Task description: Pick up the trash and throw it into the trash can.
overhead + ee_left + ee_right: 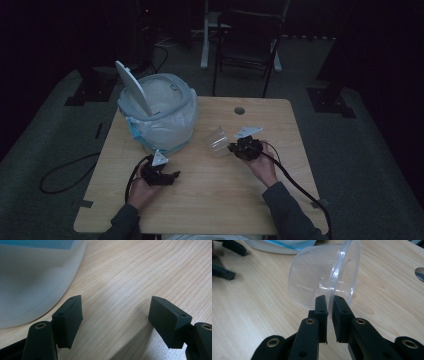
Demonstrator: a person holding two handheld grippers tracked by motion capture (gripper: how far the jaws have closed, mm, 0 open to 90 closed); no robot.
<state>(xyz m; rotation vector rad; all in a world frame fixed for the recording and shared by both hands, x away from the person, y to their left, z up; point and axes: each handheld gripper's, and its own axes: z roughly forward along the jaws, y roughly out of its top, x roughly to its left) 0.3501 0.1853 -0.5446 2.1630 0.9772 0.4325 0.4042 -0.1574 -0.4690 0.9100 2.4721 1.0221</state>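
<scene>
A clear plastic cup (pixel 218 138) is held tilted on its side just above the wooden table (pixel 225 200), right of centre. My right gripper (pixel 234 147) is shut on its rim; in the right gripper view the two black pads (pixel 321 306) pinch the thin wall of the cup (pixel 317 277) between them, at the right gripper (pixel 329 300). My left gripper (pixel 175 175) rests low at the front left. Its jaws stand wide open at the left gripper (pixel 116 312) with bare wood between them, close to the white bin (pixel 30 285).
A white bin (pixel 160 110) lined with a bag stands at the table's back left, its swing lid (pixel 132 87) tipped up. A round cable hole (pixel 239 110) lies near the far edge. A chair (pixel 250 40) stands beyond the table. Cables trail off the front.
</scene>
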